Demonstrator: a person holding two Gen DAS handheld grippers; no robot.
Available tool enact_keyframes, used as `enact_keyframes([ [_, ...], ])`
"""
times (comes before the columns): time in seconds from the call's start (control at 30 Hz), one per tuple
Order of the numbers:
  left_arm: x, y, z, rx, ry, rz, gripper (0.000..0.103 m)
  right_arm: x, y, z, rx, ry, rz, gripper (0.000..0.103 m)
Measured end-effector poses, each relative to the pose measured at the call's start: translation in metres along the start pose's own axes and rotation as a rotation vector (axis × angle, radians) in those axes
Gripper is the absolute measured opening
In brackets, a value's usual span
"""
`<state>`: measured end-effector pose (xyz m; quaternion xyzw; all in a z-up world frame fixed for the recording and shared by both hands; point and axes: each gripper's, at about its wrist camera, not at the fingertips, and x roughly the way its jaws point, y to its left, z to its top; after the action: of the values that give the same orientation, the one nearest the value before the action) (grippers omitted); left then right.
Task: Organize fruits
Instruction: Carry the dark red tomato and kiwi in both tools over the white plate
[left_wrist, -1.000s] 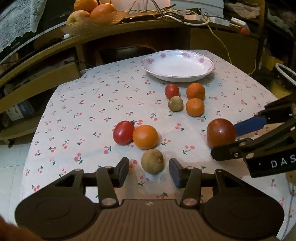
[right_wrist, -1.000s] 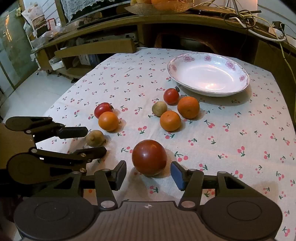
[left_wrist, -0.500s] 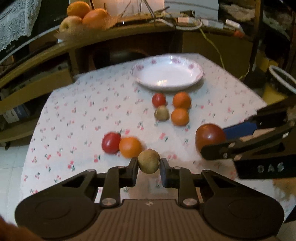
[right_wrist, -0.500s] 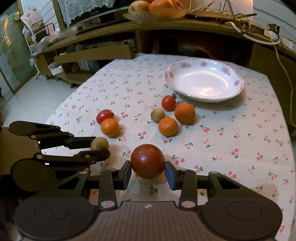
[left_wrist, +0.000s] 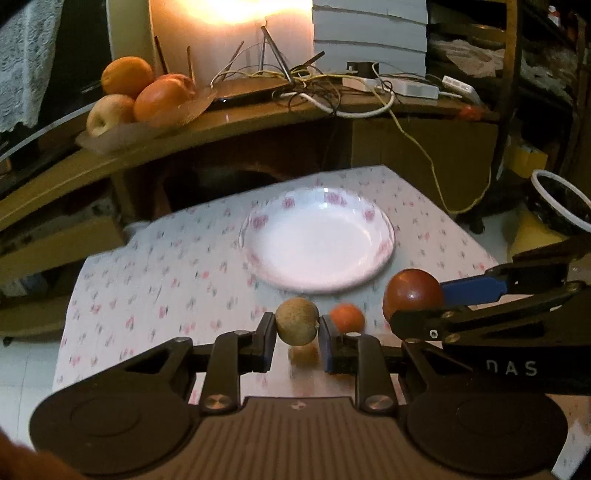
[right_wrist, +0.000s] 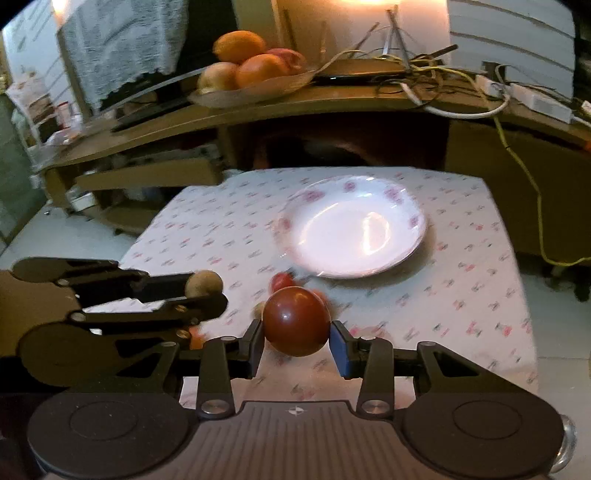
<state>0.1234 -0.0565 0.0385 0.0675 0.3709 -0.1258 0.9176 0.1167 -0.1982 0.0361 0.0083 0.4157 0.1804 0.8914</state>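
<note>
My left gripper (left_wrist: 297, 334) is shut on a small brown fruit (left_wrist: 297, 320) and holds it above the table, short of the white floral plate (left_wrist: 384, 243). My right gripper (right_wrist: 297, 343) is shut on a large dark red fruit (right_wrist: 296, 320), also lifted, near the plate (right_wrist: 417, 229). Each gripper shows in the other's view: the right one (left_wrist: 417, 310) with the red fruit (left_wrist: 413, 294), the left one (right_wrist: 207, 290) with the brown fruit (right_wrist: 204, 282). An orange (left_wrist: 346, 317) and a small red fruit (right_wrist: 281, 281) lie blurred on the cloth below.
The table has a white cherry-print cloth (left_wrist: 155, 280). Behind it stands a wooden desk (left_wrist: 258, 122) with a dish of oranges and apples (left_wrist: 144, 96) and tangled cables (left_wrist: 314, 92). A dark basket (left_wrist: 561, 206) stands on the floor at the right.
Both grippers have shut on their fruits, lifted them off the cloth and moved forward toward the plate. The other fruits have slid down out of view.
</note>
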Motion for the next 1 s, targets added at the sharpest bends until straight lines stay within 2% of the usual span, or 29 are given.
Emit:
enact_keyframes([
  [0.33,0.059,0.010,0.030,-0.037,0.028,-0.036,0.030,0.041,-0.037,0.039,0.058,0.004,-0.052,0.041],
  [0.47,0.074,0.015,0.033,-0.028,0.041,-0.027,0.030,0.055,-0.039,0.050,0.030,-0.003,-0.066,0.041],
  [0.77,0.101,0.016,0.034,-0.014,0.066,-0.031,0.030,0.087,-0.050,0.053,0.009,0.048,-0.093,0.041],
  [1.0,0.107,0.018,0.035,-0.026,0.067,-0.037,0.030,0.095,-0.053,0.055,-0.008,0.053,-0.088,0.043],
])
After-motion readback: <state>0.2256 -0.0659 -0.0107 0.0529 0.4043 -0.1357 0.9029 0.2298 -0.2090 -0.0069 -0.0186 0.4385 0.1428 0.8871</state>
